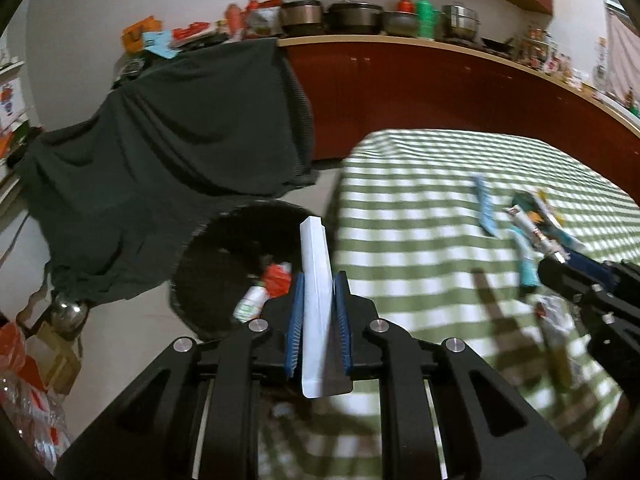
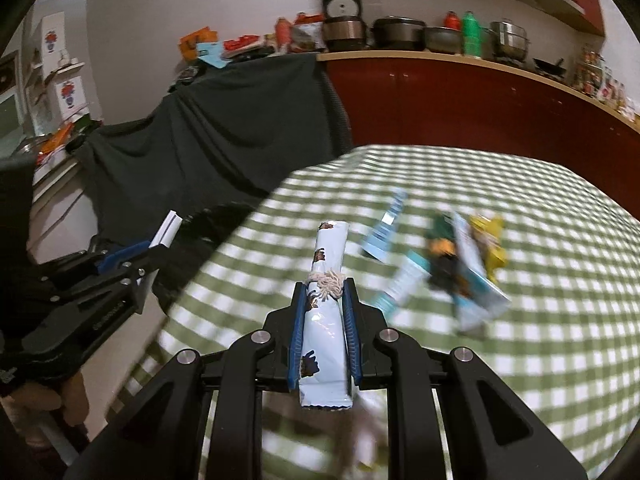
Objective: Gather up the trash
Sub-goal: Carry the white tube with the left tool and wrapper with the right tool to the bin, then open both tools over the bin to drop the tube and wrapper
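My left gripper (image 1: pixel 318 284) is shut on a flat white packet (image 1: pixel 316 280) that stands up between its blue pads. It hangs near the table's left edge, above and short of a black trash bin (image 1: pixel 212 272) on the floor with wrappers inside. My right gripper (image 2: pixel 325 292) is shut on a pale blue snack wrapper (image 2: pixel 326 296) with brown prints, held over the green checked tablecloth (image 2: pixel 520 360). A heap of loose wrappers (image 2: pixel 460 264) lies on the cloth ahead and to the right. In the right wrist view the left gripper (image 2: pixel 160 246) shows at the left with its white packet.
A dark cloth (image 1: pixel 180 140) drapes over furniture behind the bin. A red counter (image 1: pixel 440 80) with pots and bottles runs along the back wall. Boxes and plastic bags (image 1: pixel 32 380) crowd the floor at lower left. A hand (image 2: pixel 48 400) holds the left tool's grip.
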Motion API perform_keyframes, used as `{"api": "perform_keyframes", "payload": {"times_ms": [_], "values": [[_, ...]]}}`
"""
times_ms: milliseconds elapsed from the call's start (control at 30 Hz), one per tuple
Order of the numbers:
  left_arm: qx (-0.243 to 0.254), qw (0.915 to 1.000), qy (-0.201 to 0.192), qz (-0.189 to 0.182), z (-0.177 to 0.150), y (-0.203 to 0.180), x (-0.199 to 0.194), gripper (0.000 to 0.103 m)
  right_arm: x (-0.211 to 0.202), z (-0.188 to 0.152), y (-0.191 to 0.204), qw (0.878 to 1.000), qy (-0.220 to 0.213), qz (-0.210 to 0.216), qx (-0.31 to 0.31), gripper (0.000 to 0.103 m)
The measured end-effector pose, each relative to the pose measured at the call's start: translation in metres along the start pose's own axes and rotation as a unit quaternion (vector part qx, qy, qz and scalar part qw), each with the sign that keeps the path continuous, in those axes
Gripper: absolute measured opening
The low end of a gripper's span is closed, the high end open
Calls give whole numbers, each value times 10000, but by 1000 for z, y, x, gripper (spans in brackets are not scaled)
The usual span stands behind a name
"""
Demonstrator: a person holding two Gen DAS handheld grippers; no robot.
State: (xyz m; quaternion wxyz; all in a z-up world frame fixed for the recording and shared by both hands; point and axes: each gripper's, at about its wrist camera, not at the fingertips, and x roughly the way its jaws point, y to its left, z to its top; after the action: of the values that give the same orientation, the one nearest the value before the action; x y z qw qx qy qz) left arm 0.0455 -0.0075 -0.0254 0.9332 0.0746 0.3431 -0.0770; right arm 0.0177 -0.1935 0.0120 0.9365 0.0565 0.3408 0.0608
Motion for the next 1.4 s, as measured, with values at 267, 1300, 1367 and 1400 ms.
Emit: {"api": "perform_keyframes", "payload": {"times_ms": [267, 1300, 1367, 1400], "values": [[-200, 9991, -2, 361, 13, 52, 24, 16, 35, 31, 45, 9994, 13, 254, -240, 19], [-262, 9977, 201, 600, 30, 123, 117, 24, 152, 66, 122, 9950, 873, 336, -350, 29], [-333, 9975, 216, 582, 29, 125, 120, 43, 151, 67, 121, 9956, 835, 291, -308, 43], [-360, 9974, 215, 590, 29, 127, 121, 44, 151, 67, 121, 9959, 812, 272, -307, 43]]}}
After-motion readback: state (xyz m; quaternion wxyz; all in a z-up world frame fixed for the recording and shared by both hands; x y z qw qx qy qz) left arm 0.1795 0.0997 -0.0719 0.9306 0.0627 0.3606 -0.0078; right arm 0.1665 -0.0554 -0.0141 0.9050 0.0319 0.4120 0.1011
